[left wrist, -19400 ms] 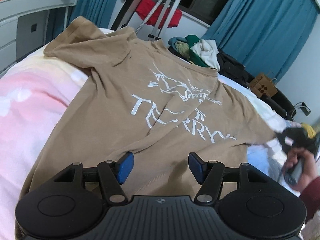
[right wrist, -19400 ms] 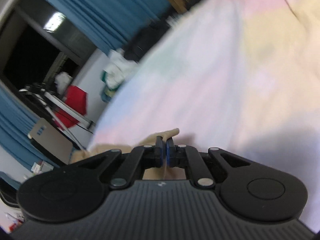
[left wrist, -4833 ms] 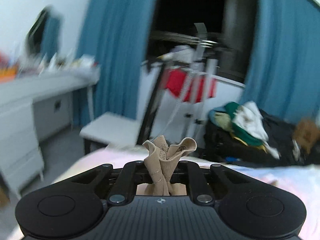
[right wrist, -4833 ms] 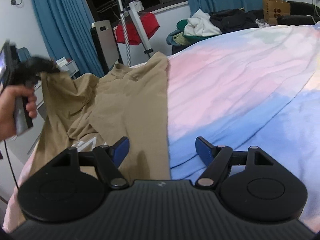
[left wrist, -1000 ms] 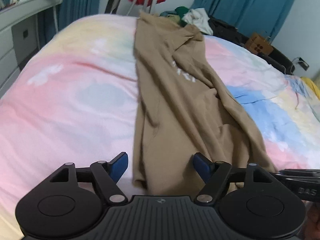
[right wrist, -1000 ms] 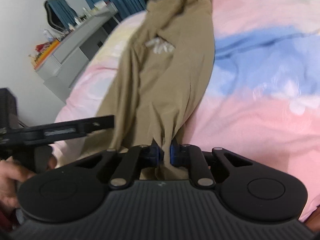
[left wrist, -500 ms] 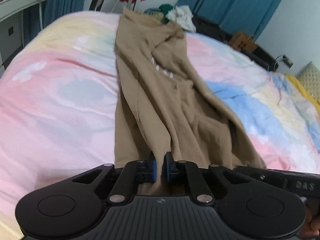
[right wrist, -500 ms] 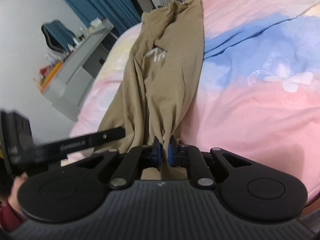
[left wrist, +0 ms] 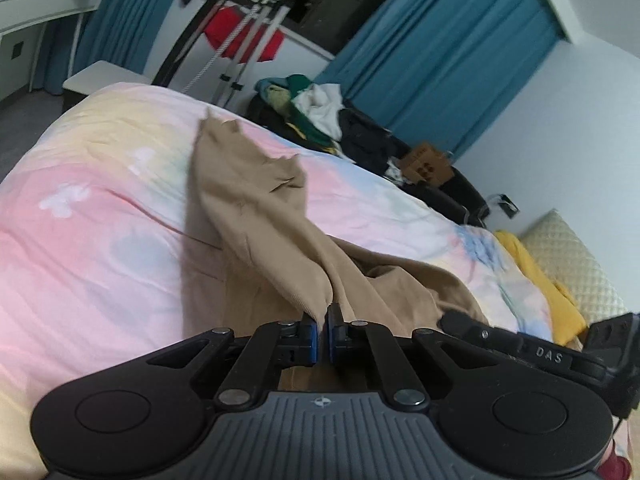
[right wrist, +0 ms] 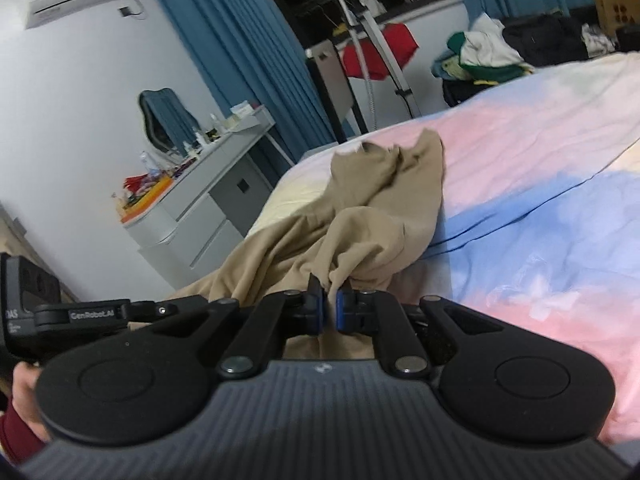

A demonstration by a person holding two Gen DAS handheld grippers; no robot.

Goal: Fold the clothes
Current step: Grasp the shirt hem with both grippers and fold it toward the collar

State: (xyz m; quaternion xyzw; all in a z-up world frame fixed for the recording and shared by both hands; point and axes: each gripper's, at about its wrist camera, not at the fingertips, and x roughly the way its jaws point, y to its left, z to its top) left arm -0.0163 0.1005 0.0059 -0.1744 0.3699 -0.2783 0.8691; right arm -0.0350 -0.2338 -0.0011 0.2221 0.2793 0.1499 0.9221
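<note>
Left wrist: sits behind the left gripper [left wrist: 323, 330], close over the bed [left wrist: 100, 220], facing the curtains [left wrist: 432, 52].
Right wrist: behind the right gripper [right wrist: 329, 307], facing the desk [right wrist: 208, 184].
Shared: tan shirt [left wrist: 256, 216], clothes pile [right wrist: 480, 56].

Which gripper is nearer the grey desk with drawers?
Left. The left gripper sits on the grey desk side of the tan shirt; the right gripper is farther toward the bed's middle.
</note>
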